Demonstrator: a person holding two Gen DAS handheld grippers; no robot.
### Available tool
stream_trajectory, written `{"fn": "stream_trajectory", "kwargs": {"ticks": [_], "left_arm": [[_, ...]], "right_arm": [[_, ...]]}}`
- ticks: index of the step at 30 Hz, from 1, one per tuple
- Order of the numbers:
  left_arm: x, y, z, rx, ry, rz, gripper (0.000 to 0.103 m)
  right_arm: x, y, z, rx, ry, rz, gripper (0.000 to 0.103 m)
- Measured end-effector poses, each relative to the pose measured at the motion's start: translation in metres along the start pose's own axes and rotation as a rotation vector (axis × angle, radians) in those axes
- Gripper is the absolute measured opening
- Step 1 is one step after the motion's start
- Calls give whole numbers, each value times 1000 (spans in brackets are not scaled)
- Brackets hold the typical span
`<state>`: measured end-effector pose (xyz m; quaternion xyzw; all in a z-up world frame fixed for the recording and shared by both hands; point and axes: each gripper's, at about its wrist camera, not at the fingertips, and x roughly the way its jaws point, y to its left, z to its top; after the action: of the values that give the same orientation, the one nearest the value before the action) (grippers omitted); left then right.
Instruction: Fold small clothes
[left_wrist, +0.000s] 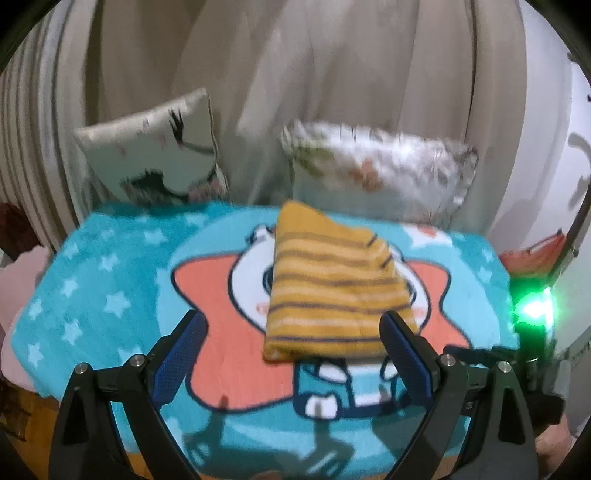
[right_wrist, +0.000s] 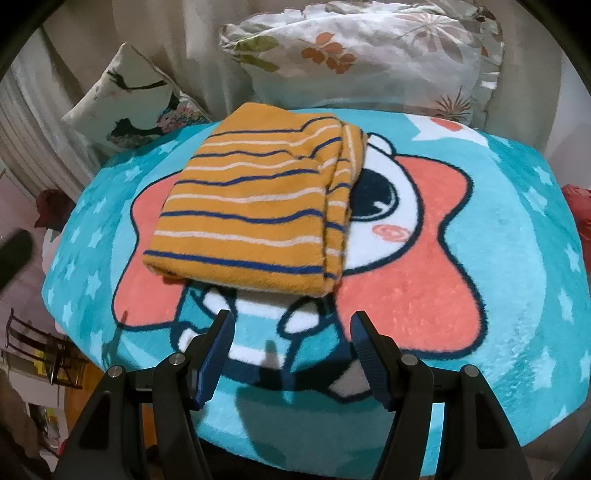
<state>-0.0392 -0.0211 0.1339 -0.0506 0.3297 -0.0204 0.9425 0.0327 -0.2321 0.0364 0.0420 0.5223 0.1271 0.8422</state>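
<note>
A folded mustard-yellow garment with blue and white stripes (left_wrist: 332, 291) (right_wrist: 255, 214) lies on a turquoise cartoon blanket (left_wrist: 110, 280) (right_wrist: 498, 258). In the left wrist view my left gripper (left_wrist: 291, 325) hovers over the blanket with its jaws wide apart. Its right fingertip shows in front of the garment's near right corner, and nothing is gripped. In the right wrist view my right gripper (right_wrist: 291, 325) stands open just in front of the garment's near edge, with only blanket between its blue pads.
Two cushions lean against pale curtains behind the blanket: a bird-print one (left_wrist: 155, 155) (right_wrist: 125, 103) at left, a floral one (left_wrist: 380, 170) (right_wrist: 369, 55) at right. A green light (left_wrist: 535, 306) glows at the right edge. Beyond the blanket's left edge lie a floor and furniture (right_wrist: 44, 350).
</note>
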Motion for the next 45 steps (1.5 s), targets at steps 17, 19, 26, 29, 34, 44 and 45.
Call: {"fn": "stream_trajectory", "kwargs": {"ticks": [17,19,26,29,34,44,45], "left_arm": [[-6,13,6,-99,-13,-115,103],[8,12,9,-75,41,-106,103],[53,16,-3,-115,217,-105,103],[67,15,-16,-135,287,-101,103],[77,10,-26,-104,355,-60,103],[72,15,-17,-13,295,62,103],[71,14,-18,2,293,68,103]], "right_arm": [[-1,-3,14,-14,-26,-7,70],[2,-1,13,-19,-21,-11,70],[14,-5,1,9,18,-23,70],[16,-7,-3,13,24,-39,70],[17,-2,-3,-15,17,-56,70],[16,16,5,-71,-5,-56,71],[16,17,4,-72,-6,-53,71]]}}
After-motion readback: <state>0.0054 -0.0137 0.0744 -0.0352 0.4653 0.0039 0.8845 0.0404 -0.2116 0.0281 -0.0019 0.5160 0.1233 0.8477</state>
